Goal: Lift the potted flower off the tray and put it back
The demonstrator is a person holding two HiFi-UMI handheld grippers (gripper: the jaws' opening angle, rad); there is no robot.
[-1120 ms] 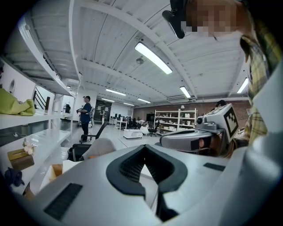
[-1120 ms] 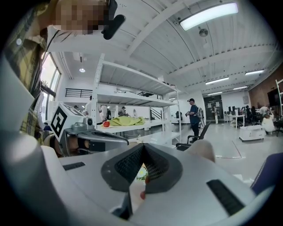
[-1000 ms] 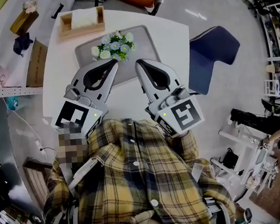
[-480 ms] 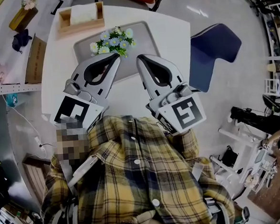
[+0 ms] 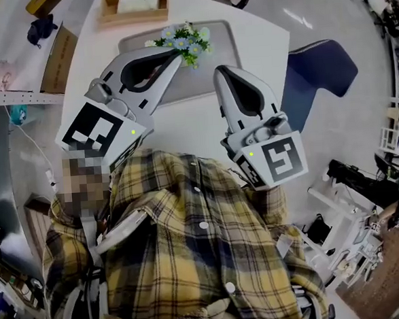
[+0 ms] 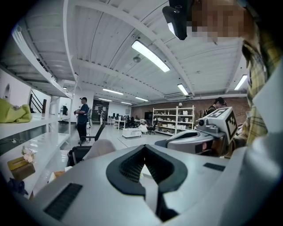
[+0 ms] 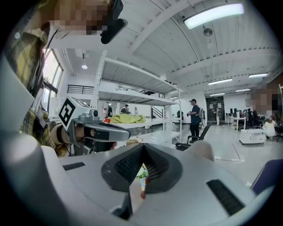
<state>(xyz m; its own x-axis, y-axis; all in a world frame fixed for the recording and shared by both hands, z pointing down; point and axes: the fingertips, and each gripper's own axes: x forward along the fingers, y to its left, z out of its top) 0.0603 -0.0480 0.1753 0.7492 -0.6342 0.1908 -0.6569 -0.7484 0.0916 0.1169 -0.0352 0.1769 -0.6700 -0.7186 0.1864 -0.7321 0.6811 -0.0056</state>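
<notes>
Potted flower [image 5: 186, 40] stands on the tray [image 5: 217, 48], far side of the table [image 5: 267, 48]. Both grippers are closed w/ nothing in them: left gripper [image 5: 176, 55] tip right by the blooms, right gripper [image 5: 219, 71] by the tray's near corner. I'd say they're flanking the pot, which fits pre-lift or just set back. Only head view shows the pot on the tray. Gripper views show pads meeting; right one catches a sliver of flower, left one just the room

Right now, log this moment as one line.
left gripper: shut, empty, tip beside potted flower | right gripper: shut, empty, tip by tray's near edge | potted flower: on tray, not lifted
</notes>
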